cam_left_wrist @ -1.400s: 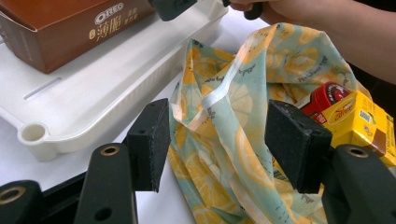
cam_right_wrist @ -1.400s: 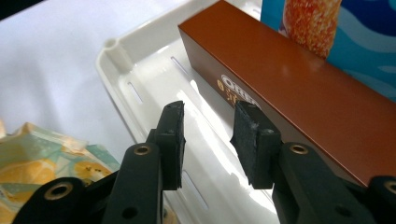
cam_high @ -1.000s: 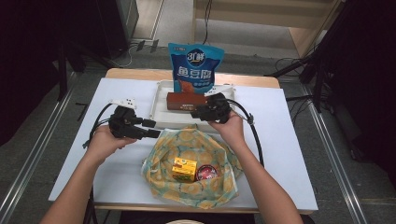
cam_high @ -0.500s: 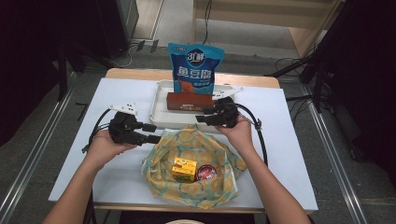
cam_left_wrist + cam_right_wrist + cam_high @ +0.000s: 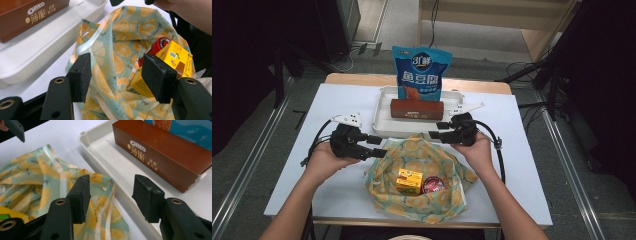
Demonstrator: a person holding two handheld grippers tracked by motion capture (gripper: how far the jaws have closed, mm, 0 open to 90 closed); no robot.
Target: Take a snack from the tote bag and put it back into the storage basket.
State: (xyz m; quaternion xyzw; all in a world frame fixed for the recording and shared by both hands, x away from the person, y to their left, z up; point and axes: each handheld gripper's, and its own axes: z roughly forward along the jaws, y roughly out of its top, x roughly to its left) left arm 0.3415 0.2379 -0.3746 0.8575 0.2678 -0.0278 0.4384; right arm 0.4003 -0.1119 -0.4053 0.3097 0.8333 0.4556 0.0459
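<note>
My right gripper [image 5: 443, 129], its fingers just parted and gripping nothing, hovers at the far right edge of the lemon-print cloth bag [image 5: 419, 177] beside the white plastic tray [image 5: 384, 107]. My left gripper [image 5: 379, 146], fingers wide and empty, sits at the bag's left edge on the desk [image 5: 292, 175].

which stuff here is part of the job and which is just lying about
In the job: bag, yellow carton, red can, left gripper, right gripper.

Lying about: tray, Oreo box, blue pouch.
</note>
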